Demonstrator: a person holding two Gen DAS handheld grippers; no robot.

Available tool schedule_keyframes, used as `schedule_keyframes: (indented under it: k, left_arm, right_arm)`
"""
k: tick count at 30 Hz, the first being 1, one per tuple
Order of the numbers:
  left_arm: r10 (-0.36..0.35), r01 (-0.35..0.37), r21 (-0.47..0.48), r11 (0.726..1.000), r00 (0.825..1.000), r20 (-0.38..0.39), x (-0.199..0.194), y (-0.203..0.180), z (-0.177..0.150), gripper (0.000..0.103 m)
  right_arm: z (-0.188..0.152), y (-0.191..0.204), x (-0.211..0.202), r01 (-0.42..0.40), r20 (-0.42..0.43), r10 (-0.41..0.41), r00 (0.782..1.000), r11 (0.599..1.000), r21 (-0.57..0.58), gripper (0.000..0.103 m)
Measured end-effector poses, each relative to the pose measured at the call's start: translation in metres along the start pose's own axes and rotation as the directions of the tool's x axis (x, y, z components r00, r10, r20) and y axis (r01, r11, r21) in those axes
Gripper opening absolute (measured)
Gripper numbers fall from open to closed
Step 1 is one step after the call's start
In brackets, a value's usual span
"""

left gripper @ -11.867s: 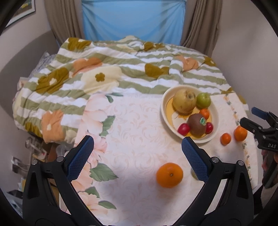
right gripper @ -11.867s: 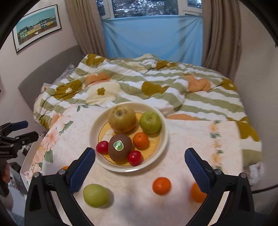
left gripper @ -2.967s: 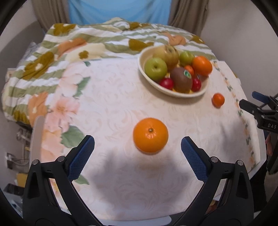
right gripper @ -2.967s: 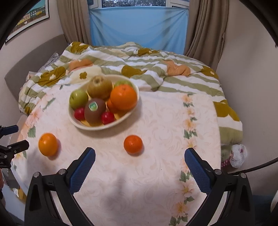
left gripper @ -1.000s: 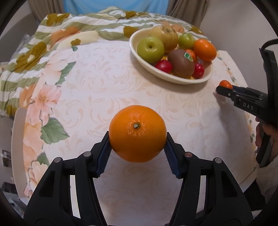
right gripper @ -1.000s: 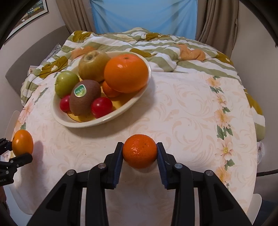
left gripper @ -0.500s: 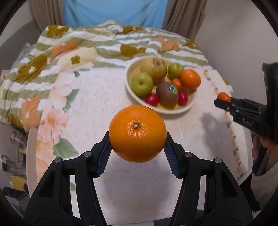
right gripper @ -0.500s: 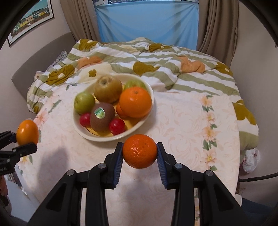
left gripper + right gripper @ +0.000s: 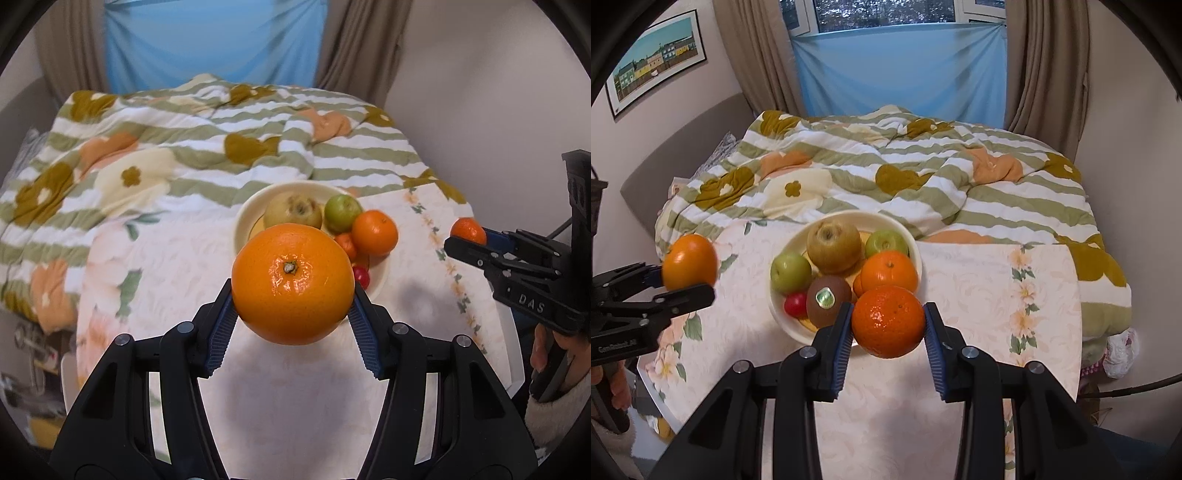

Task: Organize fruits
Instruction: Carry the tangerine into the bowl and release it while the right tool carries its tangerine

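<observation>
My left gripper [image 9: 291,317] is shut on a big orange [image 9: 293,283], held in the air above the table in front of the fruit bowl [image 9: 246,218]. My right gripper [image 9: 888,345] is shut on a smaller mandarin [image 9: 888,321], lifted just in front of the cream bowl [image 9: 886,221]. That bowl holds a brown pear [image 9: 833,246], two green apples, an orange [image 9: 889,273], a stickered kiwi [image 9: 827,301] and small red fruits. Each gripper shows in the other's view: the right gripper [image 9: 466,240] with its mandarin at the right edge, the left gripper [image 9: 687,280] with its orange at the left.
The round table [image 9: 979,295] wears a pale floral cloth. Behind it lies a bed with a green-striped flowered quilt [image 9: 923,177], then curtains and a blue sheet over the window. A person's hand and fuzzy sleeve [image 9: 554,391] hold the right gripper. A white bag [image 9: 1121,354] lies on the floor at right.
Both grippers have risen with their fruits; the table and bowl look smaller and farther below. The grips have not changed.
</observation>
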State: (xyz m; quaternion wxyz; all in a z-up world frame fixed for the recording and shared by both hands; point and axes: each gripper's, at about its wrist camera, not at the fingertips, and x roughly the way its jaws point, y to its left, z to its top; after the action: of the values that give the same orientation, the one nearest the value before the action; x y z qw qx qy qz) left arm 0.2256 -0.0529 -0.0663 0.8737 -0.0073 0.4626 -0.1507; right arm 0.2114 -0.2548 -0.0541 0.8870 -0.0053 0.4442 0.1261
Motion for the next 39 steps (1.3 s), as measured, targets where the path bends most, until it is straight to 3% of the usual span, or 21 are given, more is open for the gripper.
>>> schedule_keyframes:
  k: [9,19,34,36,38,39]
  left_arm:
    - [-0.067,0.074,0.115,0.991,0.996,-0.06,0.046,-0.005,0.032,0.065]
    - [-0.091,0.121,0.246,0.962,0.988,-0.128,0.099,-0.018,0.041,0.065]
    - [-0.042,0.087,0.338,0.937,0.99,-0.138,0.127,-0.03,0.031,0.067]
    - [-0.041,0.083,0.338,0.937,0.991,-0.13,0.125,-0.03,0.032,0.072]
    - [-0.041,0.076,0.33,0.941,0.993,-0.112,0.122,-0.029,0.033,0.096]
    - [-0.045,0.074,0.321,0.944,0.994,-0.096,0.118,-0.027,0.034,0.099]
  right_arm:
    - [0.014,-0.001,0.011,0.051,0.002,-0.051,0.999,0.995,0.082,0.034]
    - [0.014,-0.007,0.024,0.119,-0.013,-0.118,0.993,0.979,0.163,0.034]
    - [0.006,-0.017,0.026,0.187,-0.039,-0.183,0.982,0.953,0.239,0.034]
    - [0.006,-0.016,0.025,0.19,-0.04,-0.186,0.982,0.951,0.242,0.034]
    - [0.006,-0.015,0.025,0.193,-0.04,-0.189,0.981,0.951,0.243,0.034]
    - [0.005,-0.015,0.024,0.193,-0.041,-0.189,0.981,0.951,0.243,0.034]
